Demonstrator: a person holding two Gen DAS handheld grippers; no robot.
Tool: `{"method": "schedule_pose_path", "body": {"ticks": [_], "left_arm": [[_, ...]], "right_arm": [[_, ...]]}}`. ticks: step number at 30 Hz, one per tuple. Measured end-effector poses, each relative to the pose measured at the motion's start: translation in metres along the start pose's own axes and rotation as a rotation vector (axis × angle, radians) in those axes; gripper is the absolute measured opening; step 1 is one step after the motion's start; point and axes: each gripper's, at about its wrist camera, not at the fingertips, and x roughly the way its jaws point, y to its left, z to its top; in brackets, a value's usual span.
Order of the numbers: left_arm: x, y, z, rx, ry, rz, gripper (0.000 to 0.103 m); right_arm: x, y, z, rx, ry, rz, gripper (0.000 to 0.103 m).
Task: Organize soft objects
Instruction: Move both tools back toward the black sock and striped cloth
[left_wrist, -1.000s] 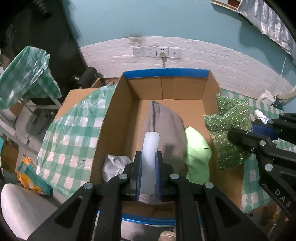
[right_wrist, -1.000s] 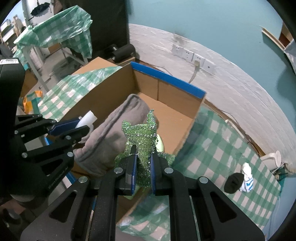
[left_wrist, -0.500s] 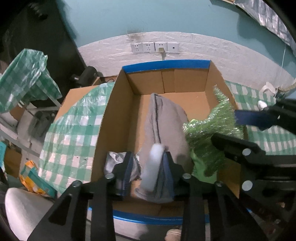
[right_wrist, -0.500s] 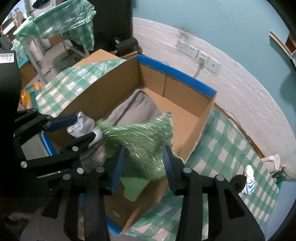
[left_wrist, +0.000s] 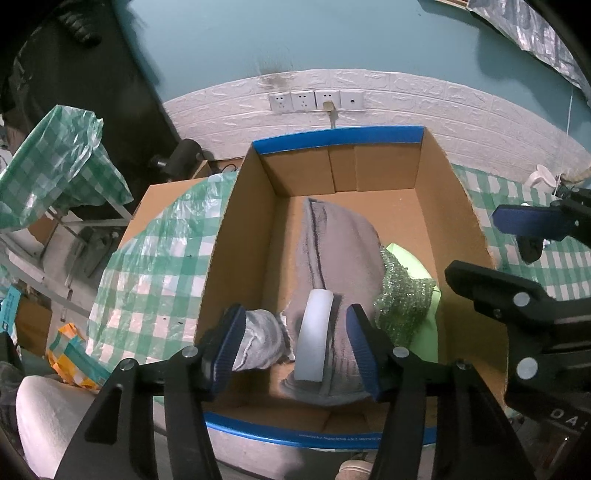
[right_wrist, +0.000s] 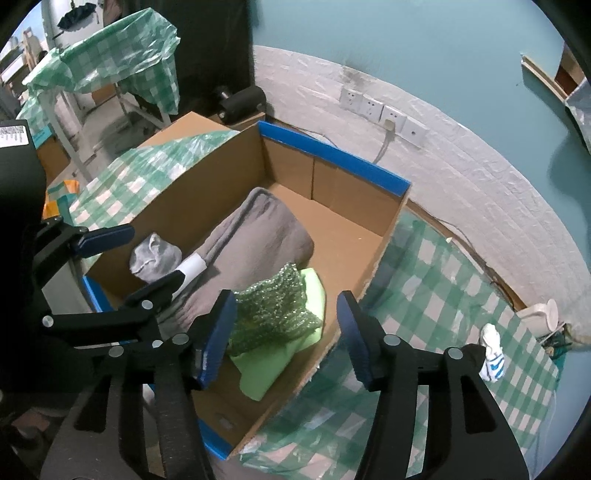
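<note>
Both releases are under way, so the sound course is to let the jaws finish spreading and lift each hand-held gripper straight up, so no pad drags a soft thing back out of the box (left_wrist: 458, 206). The left hand-held gripper (left_wrist: 295, 347) is opening, about half wide, with the white strip (left_wrist: 314, 343) lying free between its pads on the grey towel (left_wrist: 340, 251). The right hand-held gripper (right_wrist: 286, 336) is opening too, above the glittery green scourer (right_wrist: 273, 314), which rests on a light green cloth (right_wrist: 280, 362) inside the box.
</note>
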Motion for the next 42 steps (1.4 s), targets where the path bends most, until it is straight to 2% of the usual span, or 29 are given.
{"method": "schedule_pose_path", "body": {"ticks": [15,28,42], "left_arm": [[-0.014,-0.027,0.006,0.042,-0.035,0.000,0.074],[-0.024,-0.060,0.010,0.093,-0.056,-0.009,0.078],[-0.031,-0.108,0.015,0.168,-0.067,-0.010,0.078]], "right_arm": [[-0.015,-0.037,-0.019,0.070,-0.021,-0.045,0.065],[-0.025,-0.075,-0.041,0.151,-0.032,-0.059,0.065],[-0.030,-0.124,-0.068,0.222,-0.024,-0.088,0.066]]}}
